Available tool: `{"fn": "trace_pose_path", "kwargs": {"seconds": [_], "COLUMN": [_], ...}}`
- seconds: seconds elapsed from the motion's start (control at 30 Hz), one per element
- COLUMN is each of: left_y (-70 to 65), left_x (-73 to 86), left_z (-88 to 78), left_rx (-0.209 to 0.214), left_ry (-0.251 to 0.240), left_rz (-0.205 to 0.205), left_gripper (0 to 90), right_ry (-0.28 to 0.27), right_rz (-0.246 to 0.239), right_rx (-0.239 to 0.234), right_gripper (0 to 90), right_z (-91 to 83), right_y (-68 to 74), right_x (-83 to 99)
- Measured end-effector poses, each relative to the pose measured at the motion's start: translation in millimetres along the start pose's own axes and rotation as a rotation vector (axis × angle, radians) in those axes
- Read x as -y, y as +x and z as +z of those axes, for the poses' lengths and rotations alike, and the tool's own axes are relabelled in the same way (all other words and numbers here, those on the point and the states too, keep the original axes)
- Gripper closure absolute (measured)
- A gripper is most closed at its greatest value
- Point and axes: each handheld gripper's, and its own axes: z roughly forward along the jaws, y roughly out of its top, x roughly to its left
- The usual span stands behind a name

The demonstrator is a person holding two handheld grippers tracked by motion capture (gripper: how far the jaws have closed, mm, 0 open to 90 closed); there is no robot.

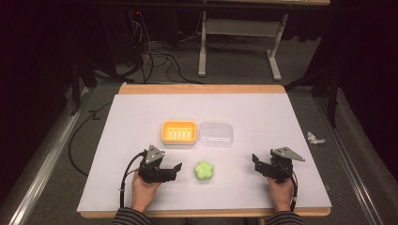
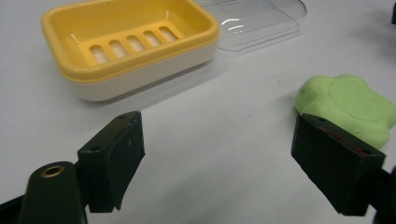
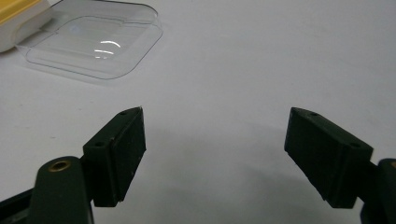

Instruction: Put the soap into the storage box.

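- The pale green, flower-shaped bar of soap [image 1: 203, 170] lies flat on the white table sheet [image 1: 141, 117], between the two grippers and on the near side of the dish and lid.
- The left gripper [image 1: 176, 167] sits just beside the soap, its tips pointing toward it. In the left gripper view its jaws stand apart with nothing between them; one jaw reaches in front of the soap's [image 2: 348, 105] near edge, and whether it touches cannot be told.
- The right gripper [image 1: 256, 161] rests well apart from the soap on the other side, jaws spread wide over bare sheet, holding nothing.
- The yellow plastic soap dish with a slotted floor on a white base [image 1: 179, 132] stands behind the soap, empty, and the clear plastic lid [image 1: 216, 133] lies touching it on its right side.
- Judged from its look, the soap should be light, firm and matt while dry, so probably not very slippery, but its lobed, rounded rim gives the pads little flat face.
- The safest hold is likely across two opposite sides, low on the bar, with the pads seated in the notches between lobes if possible.
- A hard squeeze could dent or mark it, and a grip on a single lobe might let it twist out.
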Motion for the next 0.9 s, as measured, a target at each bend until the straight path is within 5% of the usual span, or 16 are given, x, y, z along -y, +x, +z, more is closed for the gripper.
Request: {"fn": "trace_pose_path", "kwargs": {"seconds": [0.43, 0.9], "left_y": [-32.6, -48.0], "left_x": [14.1, 21.3], "left_z": [7.4, 16.6], "left_rx": [0.106, 0.127], "left_ry": [0.081, 0.135], "left_rz": [0.045, 0.101], "left_gripper": [15.3, 14.9], "right_ry": [0.008, 0.011], "right_rz": [-0.003, -0.004], "right_rx": [0.010, 0.009], "right_gripper": [21.2, 21.3], "right_z": [0.6, 0.7], "right_y": [1.2, 1.1], "right_x": [-0.2, -0.3]}}
